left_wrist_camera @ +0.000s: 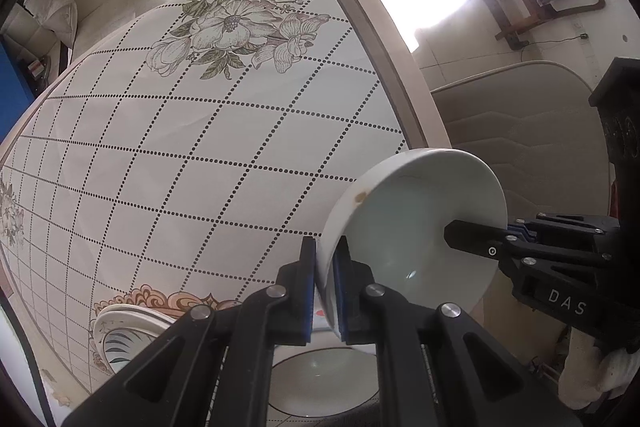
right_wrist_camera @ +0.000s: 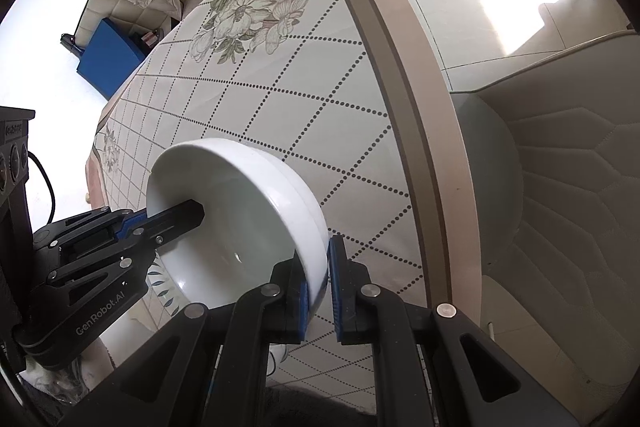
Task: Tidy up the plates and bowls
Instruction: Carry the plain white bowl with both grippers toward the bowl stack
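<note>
Right gripper [left_wrist_camera: 452,233] lettered "DAS"; left gripper [right_wrist_camera: 200,213] "GenRobot.AI".

The right gripper [right_wrist_camera: 319,291] pinches the rim of a tilted, glossy white ceramic bowl [right_wrist_camera: 256,195] between blue pads — the left gripper [right_wrist_camera: 176,217] clamps the opposite rim, one finger inside. Below lies a dotted-diamond floral tablecloth [right_wrist_camera: 288,91]; beside the table stands a beige quilted chair [right_wrist_camera: 560,187].
</note>
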`<state>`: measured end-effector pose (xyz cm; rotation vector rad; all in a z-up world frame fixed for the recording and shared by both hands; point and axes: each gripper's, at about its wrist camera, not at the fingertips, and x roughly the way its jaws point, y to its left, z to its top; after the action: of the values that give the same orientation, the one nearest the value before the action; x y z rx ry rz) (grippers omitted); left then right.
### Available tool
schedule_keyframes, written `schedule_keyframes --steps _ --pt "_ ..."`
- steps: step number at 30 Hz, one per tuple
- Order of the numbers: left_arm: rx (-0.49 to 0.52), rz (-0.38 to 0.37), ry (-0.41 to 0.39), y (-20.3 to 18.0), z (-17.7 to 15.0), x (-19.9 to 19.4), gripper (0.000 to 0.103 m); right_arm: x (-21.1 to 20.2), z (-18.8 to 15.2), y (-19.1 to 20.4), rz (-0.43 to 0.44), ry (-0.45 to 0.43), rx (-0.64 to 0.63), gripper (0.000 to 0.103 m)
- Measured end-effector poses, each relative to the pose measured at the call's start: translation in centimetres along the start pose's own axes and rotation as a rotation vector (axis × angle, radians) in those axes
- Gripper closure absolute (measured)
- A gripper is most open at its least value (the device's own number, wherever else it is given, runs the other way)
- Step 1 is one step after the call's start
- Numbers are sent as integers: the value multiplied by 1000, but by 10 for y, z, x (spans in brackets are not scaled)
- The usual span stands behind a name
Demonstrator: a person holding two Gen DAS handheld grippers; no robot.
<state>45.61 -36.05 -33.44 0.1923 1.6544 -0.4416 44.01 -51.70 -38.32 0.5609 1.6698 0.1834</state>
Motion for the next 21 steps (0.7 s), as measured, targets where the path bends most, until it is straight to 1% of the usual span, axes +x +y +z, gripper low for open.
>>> schedule_keyframes --steps 4,8,14,17,21 --pt "4 -1 -17 6 -11 -13 97 -7 -14 14 11 -5 -11 93" --pt "20 5 -42 9 -29 -26 97 -13 -30 25 20 -11 -21 93" --pt "9 -7 -55 18 -55 -35 96 -14 -55 42 17 -16 -41 93" --pt "9 1 -68 21 -68 -38 97 -13 -68 49 14 -13 -50 93" --pt "-2 -11 -67 27 -85 -39 96 -8 -83 57 19 -4 -56 93"
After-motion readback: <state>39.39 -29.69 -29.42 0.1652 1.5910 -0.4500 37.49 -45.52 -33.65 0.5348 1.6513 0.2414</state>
